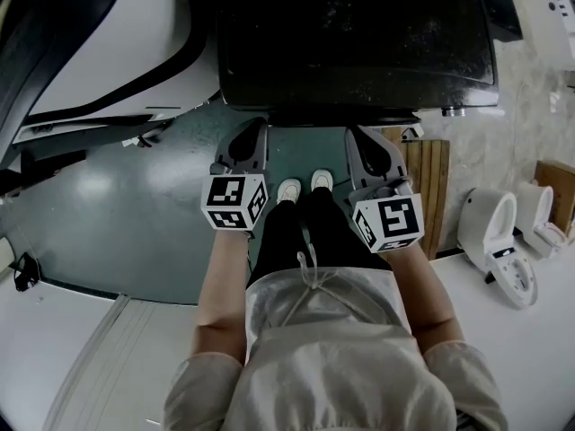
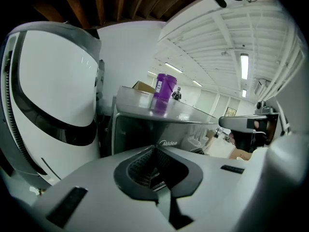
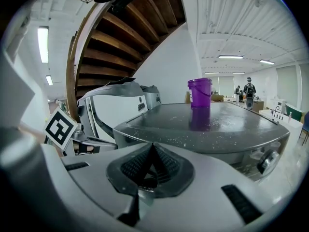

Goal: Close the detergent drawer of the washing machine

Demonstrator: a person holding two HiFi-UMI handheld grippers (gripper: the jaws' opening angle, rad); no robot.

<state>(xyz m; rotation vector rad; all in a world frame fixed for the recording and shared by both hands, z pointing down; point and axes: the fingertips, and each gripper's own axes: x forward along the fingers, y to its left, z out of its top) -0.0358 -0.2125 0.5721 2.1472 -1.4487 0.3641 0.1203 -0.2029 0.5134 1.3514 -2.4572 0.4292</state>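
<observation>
Floor: a green-grey floor (image 1: 117,196) is seen below, with wooden stairs (image 3: 120,33) overhead and a large white appliance (image 1: 81,43) at the left.
Machine: the washing machine (image 1: 359,43) stands straight ahead. Its dark top is bare except for a purple container (image 3: 200,92) set well back from the front edge.
Drawer: the detergent drawer cannot be made out in any view. It is judged to sit on the front face, below the top's front edge, which the head view hides.
Left gripper: the left gripper (image 1: 254,131) is held low, just short of the front edge and towards its left end. Its jaws are pressed together with nothing between them.
Right gripper: the right gripper (image 1: 361,137) is held level with the left one, nearer the middle of the front edge. Its jaws are likewise closed and empty.
Stage: the closing push is judged not yet begun, since neither gripper is seen touching the machine.
Risk, aim: the drawer could be missed, because it is out of sight from above.
Risk, push: a push off centre could skew the drawer and jam it.
Risk, slip: the closed tips could slide off a smooth front if pressed at a slant.
Risk, container: a hard shove could shake the top and unsettle the container.
</observation>
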